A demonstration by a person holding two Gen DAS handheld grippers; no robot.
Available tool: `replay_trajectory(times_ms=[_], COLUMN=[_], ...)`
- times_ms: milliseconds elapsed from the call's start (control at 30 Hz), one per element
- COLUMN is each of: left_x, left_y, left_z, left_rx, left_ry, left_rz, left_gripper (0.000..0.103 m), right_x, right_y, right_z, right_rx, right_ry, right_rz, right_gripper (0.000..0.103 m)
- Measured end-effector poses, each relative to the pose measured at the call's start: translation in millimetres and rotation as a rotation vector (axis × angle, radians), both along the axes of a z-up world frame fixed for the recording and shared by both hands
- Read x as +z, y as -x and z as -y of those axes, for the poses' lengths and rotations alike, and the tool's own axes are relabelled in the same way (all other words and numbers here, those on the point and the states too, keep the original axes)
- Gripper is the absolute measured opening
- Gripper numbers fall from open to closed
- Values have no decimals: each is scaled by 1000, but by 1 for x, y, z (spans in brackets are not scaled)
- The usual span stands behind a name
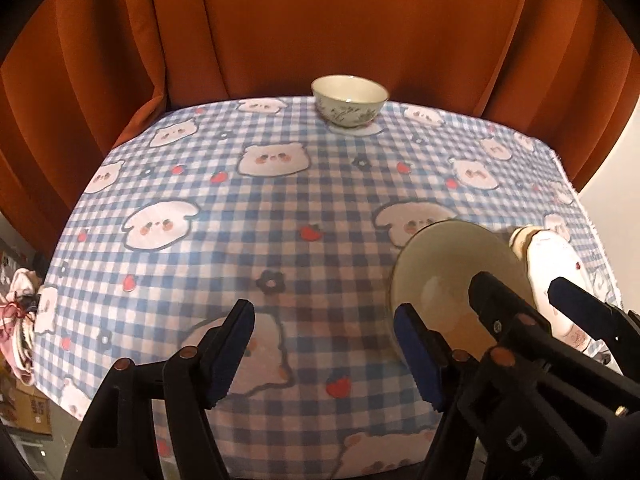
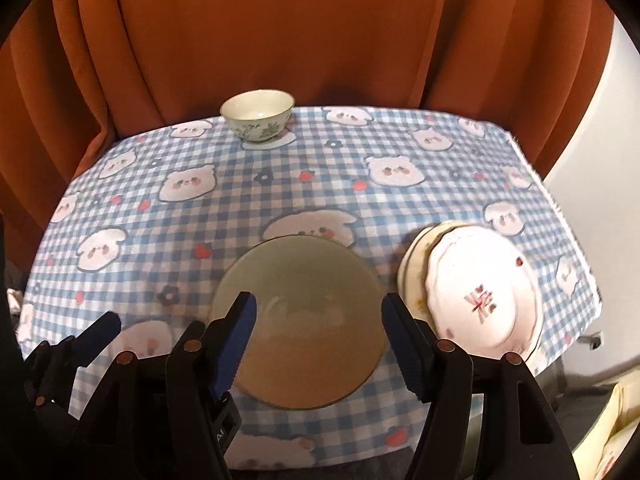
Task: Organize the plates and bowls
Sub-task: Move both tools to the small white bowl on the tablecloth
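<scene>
A pale green bowl (image 2: 300,320) sits on the checked tablecloth near the front edge, also in the left wrist view (image 1: 448,280). To its right lies a stack of plates, the top one white with a red mark (image 2: 480,300), also in the left wrist view (image 1: 556,276). A small floral bowl (image 2: 258,118) stands at the far edge on a small white dish, also in the left wrist view (image 1: 350,100). My right gripper (image 2: 320,344) is open, hovering over the green bowl. My left gripper (image 1: 324,356) is open and empty, left of that bowl.
The table (image 2: 400,148) carries a blue checked cloth with bear prints. An orange curtain (image 2: 280,32) hangs close behind it. A white wall (image 2: 600,140) is at the right. Clutter lies on the floor at the left (image 1: 20,320).
</scene>
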State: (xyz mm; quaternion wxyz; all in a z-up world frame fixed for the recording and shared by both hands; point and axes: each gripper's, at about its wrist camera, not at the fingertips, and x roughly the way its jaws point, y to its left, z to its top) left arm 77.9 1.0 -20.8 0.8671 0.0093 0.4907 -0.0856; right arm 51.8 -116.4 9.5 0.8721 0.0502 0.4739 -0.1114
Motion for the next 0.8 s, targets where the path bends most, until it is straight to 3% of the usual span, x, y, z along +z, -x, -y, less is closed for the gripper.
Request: replay_trajectory(times_ms=[233, 467, 800], left_x=[-8, -11, 9], left_y=[-11, -27, -107], left_z=[-13, -13, 3], left_rx=[-13, 27, 141], left_ry=[33, 4, 2], left_rz=[-56, -64, -32], left_gripper=[74, 74, 71], right_x=[-3, -8, 7], right_y=[-5, -24, -106], right_z=[-16, -15, -1], right_rx=[18, 22, 129], right_ry=[-41, -49, -58], right_rz=[-22, -76, -61], right_gripper=[69, 69, 69])
